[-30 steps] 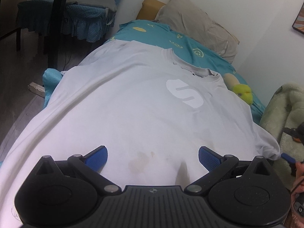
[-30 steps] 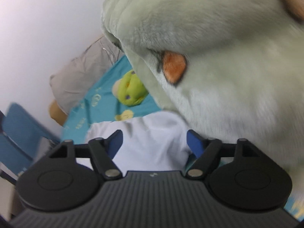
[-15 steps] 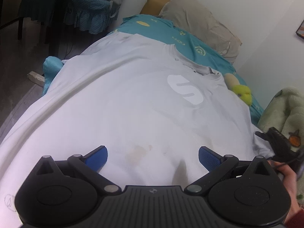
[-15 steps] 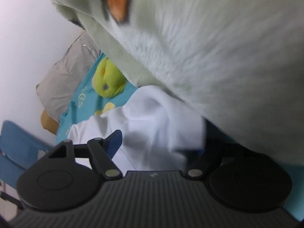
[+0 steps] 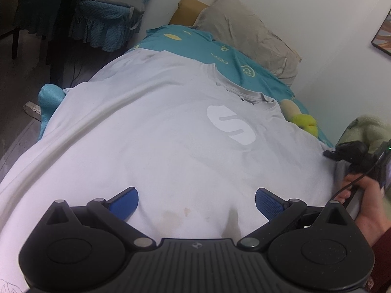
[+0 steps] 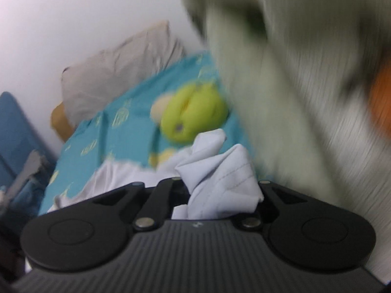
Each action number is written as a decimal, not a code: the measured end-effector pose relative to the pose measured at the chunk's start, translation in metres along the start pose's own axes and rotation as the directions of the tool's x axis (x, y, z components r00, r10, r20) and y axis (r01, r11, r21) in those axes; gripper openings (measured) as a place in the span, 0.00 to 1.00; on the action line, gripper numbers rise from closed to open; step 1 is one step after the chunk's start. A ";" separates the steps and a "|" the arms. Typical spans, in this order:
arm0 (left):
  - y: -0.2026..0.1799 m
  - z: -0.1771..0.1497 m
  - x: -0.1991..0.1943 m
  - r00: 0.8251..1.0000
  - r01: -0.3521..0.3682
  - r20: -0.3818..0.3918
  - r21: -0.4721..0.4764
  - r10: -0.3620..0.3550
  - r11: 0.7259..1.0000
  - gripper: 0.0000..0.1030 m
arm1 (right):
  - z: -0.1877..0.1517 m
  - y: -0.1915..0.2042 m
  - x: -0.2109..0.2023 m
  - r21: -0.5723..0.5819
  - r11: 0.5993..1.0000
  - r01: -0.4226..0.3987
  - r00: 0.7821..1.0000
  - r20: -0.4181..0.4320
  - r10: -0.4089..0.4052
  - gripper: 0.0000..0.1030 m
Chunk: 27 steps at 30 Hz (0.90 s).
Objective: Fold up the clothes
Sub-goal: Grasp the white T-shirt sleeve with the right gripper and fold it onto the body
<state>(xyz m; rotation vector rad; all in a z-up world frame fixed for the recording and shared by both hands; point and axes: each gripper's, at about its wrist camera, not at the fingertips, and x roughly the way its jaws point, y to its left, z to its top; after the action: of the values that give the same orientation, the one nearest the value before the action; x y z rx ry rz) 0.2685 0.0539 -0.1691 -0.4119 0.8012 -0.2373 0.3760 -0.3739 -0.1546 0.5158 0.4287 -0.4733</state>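
Note:
A white T-shirt (image 5: 171, 141) with a white S logo lies spread face up on the bed, neck toward the pillows. My left gripper (image 5: 196, 201) is open just above the shirt's lower part, blue pads wide apart. My right gripper (image 6: 215, 190) is shut on the shirt's right sleeve (image 6: 220, 168), which bunches up between its fingers. In the left wrist view the right gripper (image 5: 342, 152) is at the shirt's right edge, held by a hand.
The bed has a teal sheet (image 5: 195, 46) and grey pillows (image 5: 246, 34) at its head. A yellow-green plush toy (image 6: 193, 112) lies by the shirt's shoulder. A pale green fuzzy blanket (image 6: 305, 97) rises at the right. A dark chair (image 5: 80, 9) stands at the left.
My right gripper has closed on the shirt's right sleeve and swung away from the fuzzy blanket. The left gripper has stayed open over the shirt's lower part.

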 end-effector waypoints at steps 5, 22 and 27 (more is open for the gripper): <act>-0.002 0.003 -0.008 0.999 -0.024 0.027 0.029 0.023 0.999 1.00 | 0.014 0.014 -0.007 -0.223 0.967 0.126 0.990 0.086 -0.109 0.10; 0.032 0.031 -0.031 0.977 -0.157 0.136 -0.063 0.165 0.986 1.00 | -0.138 0.205 -0.066 -0.752 0.640 -0.157 0.977 -0.025 0.210 0.12; 0.040 0.034 -0.029 0.977 -0.166 0.125 -0.083 0.175 0.983 1.00 | -0.137 0.197 -0.057 -0.649 0.688 -0.324 0.946 -0.217 0.241 0.62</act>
<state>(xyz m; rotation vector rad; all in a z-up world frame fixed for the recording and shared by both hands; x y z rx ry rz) 0.2759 0.1088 -0.1474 -0.4198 0.7120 -0.0204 0.3971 -0.1280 -0.1622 -0.1186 0.5855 0.0419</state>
